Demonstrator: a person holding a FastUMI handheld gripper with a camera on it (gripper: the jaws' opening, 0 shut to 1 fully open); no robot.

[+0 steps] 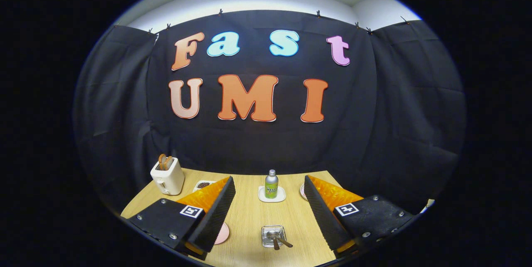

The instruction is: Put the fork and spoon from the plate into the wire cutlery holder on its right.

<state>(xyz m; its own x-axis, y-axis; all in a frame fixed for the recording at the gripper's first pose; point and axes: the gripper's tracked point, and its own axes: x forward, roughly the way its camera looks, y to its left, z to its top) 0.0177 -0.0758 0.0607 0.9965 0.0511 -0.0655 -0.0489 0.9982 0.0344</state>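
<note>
The gripper (269,206) is wide open. Its two fingers stand far apart and hold nothing. They hang above a wooden table (249,221).

Between the fingers, down low and near them, sits a small see-through holder (273,236). It looks like clear glass or thin wire, and I cannot tell which. Two pieces of cutlery (279,241) are in it. They have brown handles that stick out and lean to the right. They are too small to tell which is the fork and which is the spoon.

A pink plate (222,233) lies flat on the table just beside the left finger. The finger hides most of it, so I cannot tell if anything is on it.

Further back, between the fingers, a small silver bottle (271,184) stands upright on a white coaster (272,195). It has a green label.

At the back left of the table is a cream toaster (167,175) with two brown slices of toast (165,162) poking out of the top. Just right of the toaster is a small white dish (203,184) with something dark in it. The tip of the left finger covers part of it.

Behind the tip of the right finger, a bit of another pink thing (303,191) peeks out. It is too hidden to tell what it is
</note>
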